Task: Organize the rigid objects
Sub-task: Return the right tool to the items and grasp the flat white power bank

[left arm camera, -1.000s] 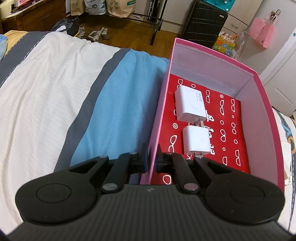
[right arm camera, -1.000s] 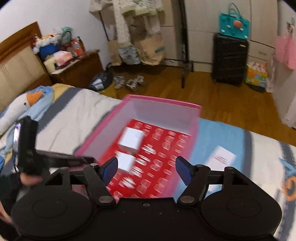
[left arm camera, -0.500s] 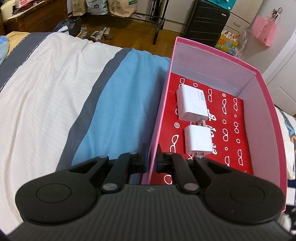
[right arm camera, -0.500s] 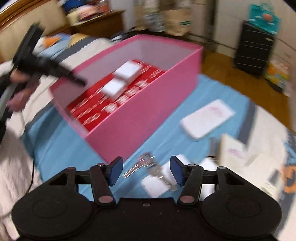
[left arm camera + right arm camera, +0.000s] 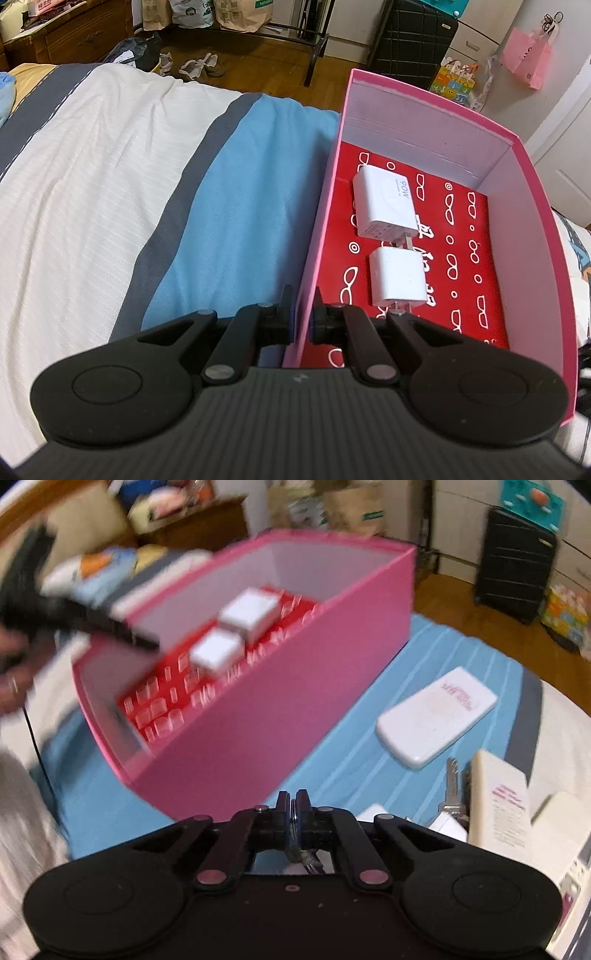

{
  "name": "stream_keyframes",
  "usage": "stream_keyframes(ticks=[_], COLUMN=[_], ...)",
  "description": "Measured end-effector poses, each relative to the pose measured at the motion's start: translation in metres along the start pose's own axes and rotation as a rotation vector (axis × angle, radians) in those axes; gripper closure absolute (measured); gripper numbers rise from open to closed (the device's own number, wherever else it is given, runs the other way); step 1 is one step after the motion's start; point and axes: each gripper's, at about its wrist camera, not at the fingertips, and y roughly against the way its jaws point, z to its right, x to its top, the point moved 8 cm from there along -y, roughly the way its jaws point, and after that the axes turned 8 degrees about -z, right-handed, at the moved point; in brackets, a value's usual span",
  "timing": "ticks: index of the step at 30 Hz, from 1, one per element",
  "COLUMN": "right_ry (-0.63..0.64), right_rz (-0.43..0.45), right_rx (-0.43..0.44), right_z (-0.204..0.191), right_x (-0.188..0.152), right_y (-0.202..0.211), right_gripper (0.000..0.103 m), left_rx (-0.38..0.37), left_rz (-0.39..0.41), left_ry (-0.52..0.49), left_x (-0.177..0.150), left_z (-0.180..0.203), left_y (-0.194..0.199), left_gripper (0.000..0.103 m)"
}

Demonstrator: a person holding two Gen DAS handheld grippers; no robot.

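Observation:
A pink box [image 5: 436,133] with a red patterned floor stands on the bed. Two white chargers [image 5: 386,206] [image 5: 397,277] lie inside it. My left gripper [image 5: 301,317] is shut on the box's left wall, one pad on each side. In the right wrist view the box [image 5: 277,709] is blurred, and my left gripper [image 5: 110,627] shows at its far rim. My right gripper [image 5: 293,805] is low over the blue cover beside the box, shut on a metal bunch of keys [image 5: 304,856] that shows just behind the pads.
A flat white pack [image 5: 437,716], a single key [image 5: 452,779] and a cream booklet [image 5: 498,801] lie on the cover right of the box. The striped bedcover [image 5: 110,177] stretches left of the box. A black suitcase [image 5: 410,40] stands on the wooden floor beyond the bed.
My right gripper dropped from above the box to the cover beside it, and its jaws closed on the keys. My left gripper kept its hold on the box wall.

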Motion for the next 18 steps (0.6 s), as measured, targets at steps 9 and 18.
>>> stream_keyframes(ticks=[9,18], right_ry=[-0.068,-0.06], right_rz=[0.17,0.39], right_rx=[-0.056,-0.092], right_z=[-0.005,-0.026], right_x=[0.015,0.05], right_y=[0.058,0.126], right_gripper=[0.099,0.099], left_rx=[0.0,0.002], left_rz=[-0.001,0.006], left_ry=[0.003,-0.009], left_x=[-0.001,-0.001], left_z=[0.0,0.0], left_y=[0.0,0.001], left_gripper=[0.097,0.098])
